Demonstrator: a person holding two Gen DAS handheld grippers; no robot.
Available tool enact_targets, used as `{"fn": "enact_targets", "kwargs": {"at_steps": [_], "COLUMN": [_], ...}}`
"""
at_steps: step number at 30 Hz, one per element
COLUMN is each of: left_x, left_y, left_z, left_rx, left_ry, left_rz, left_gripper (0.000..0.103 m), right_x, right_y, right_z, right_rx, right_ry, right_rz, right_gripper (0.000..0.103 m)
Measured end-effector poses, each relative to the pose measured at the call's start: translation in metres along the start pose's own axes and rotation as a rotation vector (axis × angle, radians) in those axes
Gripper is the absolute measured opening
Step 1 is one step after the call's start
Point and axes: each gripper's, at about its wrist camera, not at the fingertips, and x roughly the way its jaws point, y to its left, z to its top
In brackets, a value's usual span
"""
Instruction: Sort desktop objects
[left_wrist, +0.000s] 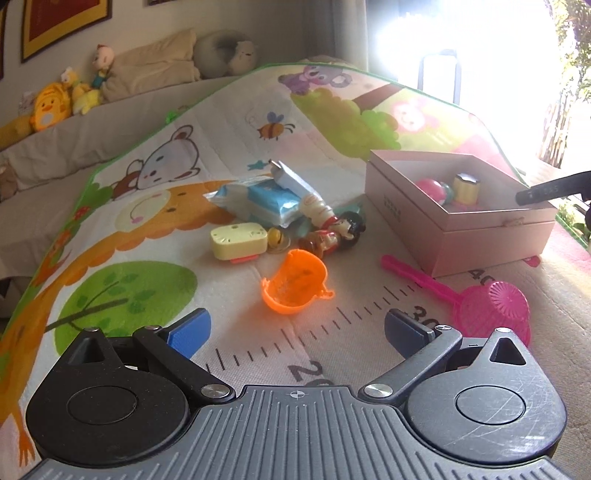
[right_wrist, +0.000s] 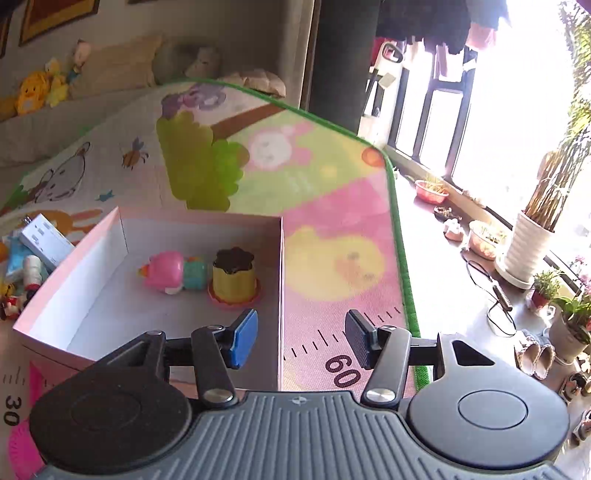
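My left gripper (left_wrist: 297, 328) is open and empty, low over the play mat, just short of an orange toy basket (left_wrist: 295, 282) lying on its side. Behind the basket lie a yellow block (left_wrist: 238, 242), a doll figure (left_wrist: 334, 232), a white bottle (left_wrist: 314, 208), a blue tissue pack (left_wrist: 258, 201) and a grey-white box (left_wrist: 290, 179). A pink strainer scoop (left_wrist: 480, 299) lies to the right. The pink box (left_wrist: 461, 229) holds a pink toy (right_wrist: 171, 273) and a yellow cup (right_wrist: 233, 278). My right gripper (right_wrist: 301, 339) is open and empty above the box's near right corner (right_wrist: 280, 295).
The cartoon mat (left_wrist: 155, 206) covers the surface, with a green border (right_wrist: 400, 236) at its right edge. Potted plants (right_wrist: 528, 243) and a cable line the windowsill beyond. Plush toys (left_wrist: 55, 103) and cushions sit at the back left.
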Motion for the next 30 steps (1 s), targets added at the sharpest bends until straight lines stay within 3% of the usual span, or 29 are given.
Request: {"fn": "enact_targets", "kwargs": {"at_steps": [3, 5, 10, 13, 15, 17, 21, 24, 27, 30], "left_x": [0.002, 0.006, 0.015, 0.015, 0.015, 0.017, 0.019, 0.016, 0.014, 0.016], "left_y": [0.006, 0.010, 0.010, 0.008, 0.008, 0.010, 0.014, 0.014, 0.013, 0.012], "left_z": [-0.001, -0.001, 0.001, 0.001, 0.001, 0.000, -0.001, -0.001, 0.000, 0.002], "left_rx": [-0.003, -0.007, -0.012, -0.007, -0.009, -0.019, -0.041, -0.042, -0.037, -0.033], "left_ry": [0.012, 0.023, 0.035, 0.029, 0.029, 0.031, 0.038, 0.029, 0.022, 0.023], "left_rz": [0.014, 0.020, 0.007, -0.002, -0.001, 0.007, 0.021, 0.014, 0.006, -0.001], "left_gripper": [0.103, 0.103, 0.103, 0.103, 0.103, 0.103, 0.103, 0.103, 0.103, 0.103], "right_x": [0.015, 0.015, 0.017, -0.002, -0.030, -0.057, -0.088, -0.089, -0.081, -0.086], "right_y": [0.010, 0.028, 0.055, 0.063, 0.062, 0.060, 0.074, 0.085, 0.098, 0.105], "right_z": [0.000, -0.001, 0.007, 0.010, 0.010, 0.004, -0.027, -0.049, -0.064, -0.077], "right_rx": [0.001, -0.026, -0.066, -0.140, -0.173, -0.179, -0.247, -0.200, -0.158, -0.099], "right_ry": [0.030, 0.001, -0.007, -0.070, -0.121, -0.137, -0.071, 0.041, 0.105, 0.177], "right_rz": [0.096, 0.086, 0.228, 0.243, 0.257, 0.320, 0.437, 0.555, 0.604, 0.769], "right_gripper": [0.050, 0.053, 0.053, 0.053, 0.056, 0.071, 0.072, 0.072, 0.072, 0.073]}}
